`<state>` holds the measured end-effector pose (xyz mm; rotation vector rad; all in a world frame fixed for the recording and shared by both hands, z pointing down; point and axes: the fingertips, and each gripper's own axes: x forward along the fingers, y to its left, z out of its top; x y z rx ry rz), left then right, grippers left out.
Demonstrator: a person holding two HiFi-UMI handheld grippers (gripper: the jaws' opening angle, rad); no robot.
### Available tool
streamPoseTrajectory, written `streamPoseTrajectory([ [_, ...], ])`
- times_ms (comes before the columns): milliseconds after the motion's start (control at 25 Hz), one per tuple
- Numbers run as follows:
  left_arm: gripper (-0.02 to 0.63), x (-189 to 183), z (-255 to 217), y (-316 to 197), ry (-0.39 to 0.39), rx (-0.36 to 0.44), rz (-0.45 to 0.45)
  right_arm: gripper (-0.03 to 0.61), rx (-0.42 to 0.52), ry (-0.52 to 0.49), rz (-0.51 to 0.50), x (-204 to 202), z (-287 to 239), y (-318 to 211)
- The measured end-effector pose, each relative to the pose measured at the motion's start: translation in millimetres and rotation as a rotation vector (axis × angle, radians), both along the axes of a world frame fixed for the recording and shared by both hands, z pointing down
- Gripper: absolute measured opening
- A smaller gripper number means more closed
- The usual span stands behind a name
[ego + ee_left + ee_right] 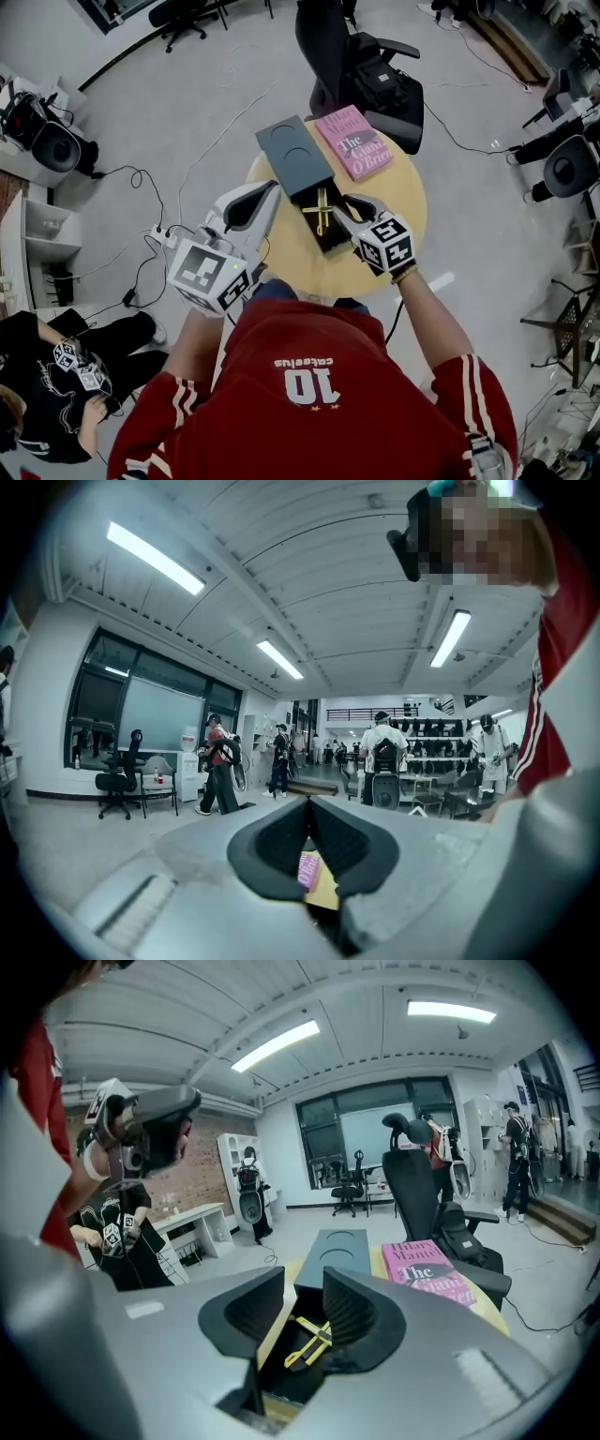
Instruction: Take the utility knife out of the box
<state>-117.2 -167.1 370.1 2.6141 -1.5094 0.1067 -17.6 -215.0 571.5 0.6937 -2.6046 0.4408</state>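
A yellow utility knife (pixel 321 212) lies in the open black box (pixel 330 236) on the round wooden table (pixel 394 187). The box's dark grey lid (pixel 294 150) is slid back off the far end. My right gripper (pixel 345 208) hovers just above the box's right side, open. In the right gripper view the utility knife (pixel 309 1342) shows below and between the spread jaws of the right gripper (pixel 302 1290), untouched. My left gripper (pixel 271 189) is shut and empty, held at the table's left edge beside the box. In its own view the left gripper (pixel 309 806) points out into the room.
A pink book (pixel 352 141) lies on the table's far right, next to the lid. A black office chair (pixel 361 66) stands behind the table. Cables and a power strip (pixel 157 236) lie on the floor at left. A person in black (pixel 56 394) sits at lower left.
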Motion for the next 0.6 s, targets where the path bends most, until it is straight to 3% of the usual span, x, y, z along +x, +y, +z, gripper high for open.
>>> streamPoseTrajectory([
  [600, 0.003, -16.9, 21.6, 2.1, 0.076, -0.061, -0.016, 0.121, -0.073, 0.260, -0.087, -39.8, 118.0, -6.4],
])
